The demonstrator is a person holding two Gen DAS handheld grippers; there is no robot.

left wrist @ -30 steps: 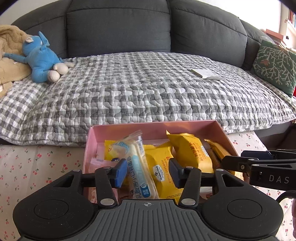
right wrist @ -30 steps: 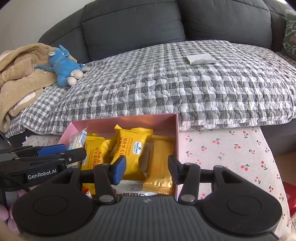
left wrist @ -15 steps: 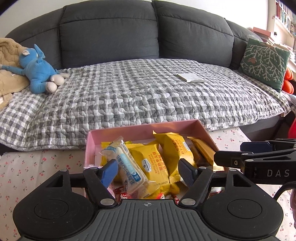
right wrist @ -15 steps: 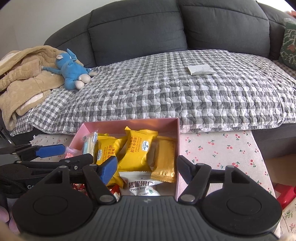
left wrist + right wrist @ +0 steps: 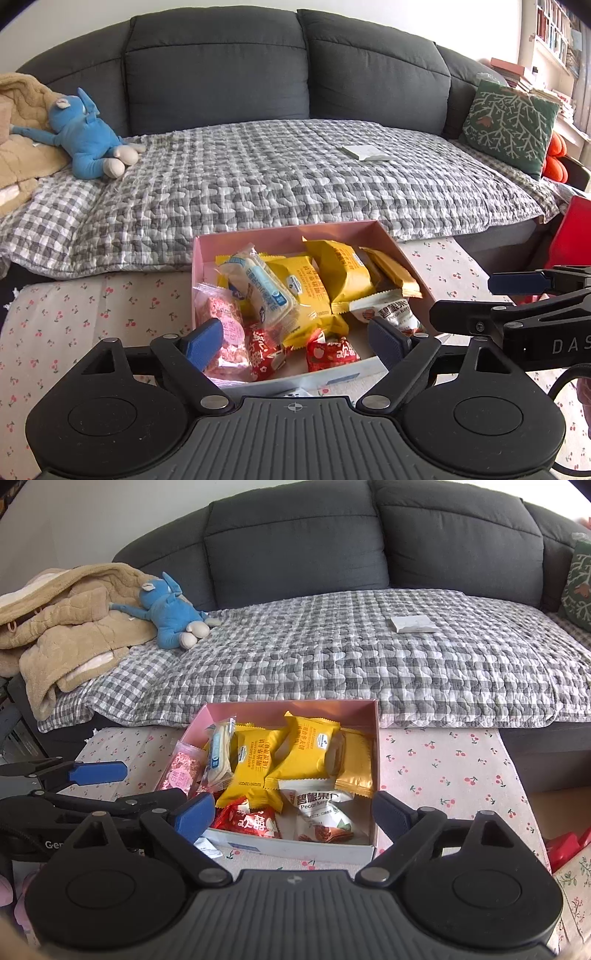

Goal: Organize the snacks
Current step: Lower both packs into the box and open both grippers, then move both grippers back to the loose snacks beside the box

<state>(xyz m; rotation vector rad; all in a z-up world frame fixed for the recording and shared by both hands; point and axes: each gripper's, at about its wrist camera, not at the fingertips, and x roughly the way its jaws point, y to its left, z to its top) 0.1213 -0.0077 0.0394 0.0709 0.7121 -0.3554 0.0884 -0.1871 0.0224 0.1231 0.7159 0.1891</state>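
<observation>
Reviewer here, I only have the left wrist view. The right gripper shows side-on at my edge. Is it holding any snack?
Observer: No. The right gripper is open, its jaws have just been opening, and nothing is between the pads. It sits in front of the box.
Operator: The pecan pack is half hidden here. How does it lie?
Observer: The pecan pack lies flat in the box's near right corner, beside a red pack. No gripper touches it.
</observation>
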